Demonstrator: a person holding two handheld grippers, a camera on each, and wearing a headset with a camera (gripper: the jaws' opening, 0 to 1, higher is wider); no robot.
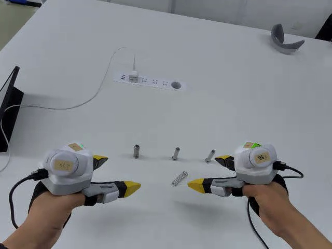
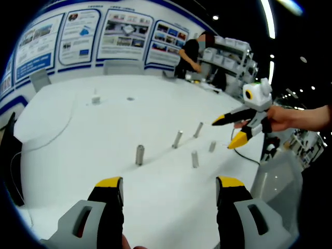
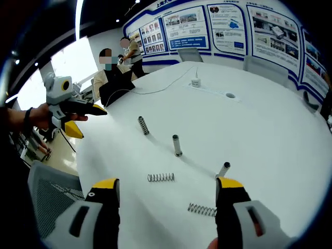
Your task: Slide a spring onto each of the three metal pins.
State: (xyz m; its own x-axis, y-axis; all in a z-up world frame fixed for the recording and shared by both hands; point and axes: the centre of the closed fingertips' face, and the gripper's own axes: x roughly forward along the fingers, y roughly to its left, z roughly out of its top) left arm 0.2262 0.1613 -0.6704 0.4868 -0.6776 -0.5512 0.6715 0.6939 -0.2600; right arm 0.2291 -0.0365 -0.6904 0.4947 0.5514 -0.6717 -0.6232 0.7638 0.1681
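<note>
On the white workbench (image 1: 249,93), three metal pins stand in a row, apart from one another. Of these, the left pin (image 1: 136,151) carries a fitted spring (image 3: 143,125) around its shaft. The middle pin (image 1: 176,153) and the right pin (image 1: 210,155) are bare.

One loose spring (image 1: 179,178) lies flat on the surface in front of the middle pin, between the two grippers and touching neither. In the right gripper view a second loose spring (image 3: 202,209) lies flat near the right pin, just beside one jaw of that gripper; contact cannot be confirmed.

Held in the person's left hand (image 1: 52,207), the left gripper (image 1: 119,172) sits low over the table, left of the pins. Its jaws are apart with nothing between them. Held in the right hand (image 1: 270,199), the right gripper (image 1: 206,171) sits near the right pin, jaws likewise apart and empty. The yellow tips of both point inward, toward each other.

Farther back lies a white power strip (image 1: 150,81) with a cable (image 1: 98,88) running off to the left. A grey curved object (image 1: 284,40) rests at the far right, and a dark panel (image 1: 8,104) stands at the left edge.
</note>
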